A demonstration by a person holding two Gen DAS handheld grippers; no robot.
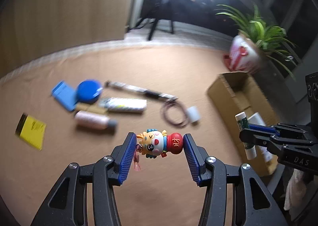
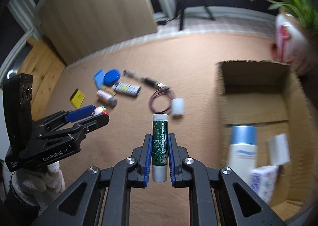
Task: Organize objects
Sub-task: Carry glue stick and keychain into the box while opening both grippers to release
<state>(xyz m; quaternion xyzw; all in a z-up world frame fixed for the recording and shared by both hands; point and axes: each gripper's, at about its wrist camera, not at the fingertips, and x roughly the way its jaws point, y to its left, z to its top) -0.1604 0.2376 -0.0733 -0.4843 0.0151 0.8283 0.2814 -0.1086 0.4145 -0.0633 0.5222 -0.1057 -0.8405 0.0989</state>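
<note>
The left claw [image 1: 160, 144] is closed on a small cartoon figurine [image 1: 159, 143], pinched end to end, head against one blue pad and red base against the other. Its long axis lies crosswise between the pads, head toward the left, held above the tan surface [image 1: 139, 67]. It looks light, hard and glossy, so likely a bit slippery; gripping its ends as now seems workable, though a hold across the wider belly would probably be steadier. A thin pink tassel dangles from the head and could snag.

The right claw [image 2: 160, 154] is closed on a lip balm tube [image 2: 159, 146], green label, white cap. The tube's long axis runs forward along the fingers, cap pointing away, gripped at mid-body. It is a stiff, light, smooth cylinder that might slide lengthwise if the squeeze eases.

The cardboard box [image 2: 254, 91] sits to the right, open, already holding a bottle [image 2: 242, 146] and small packs. I judge both held items are bound for it. A blue round tin [image 1: 88, 91], cable [image 1: 174, 114] and yellow card [image 1: 30, 130] lie on the surface
</note>
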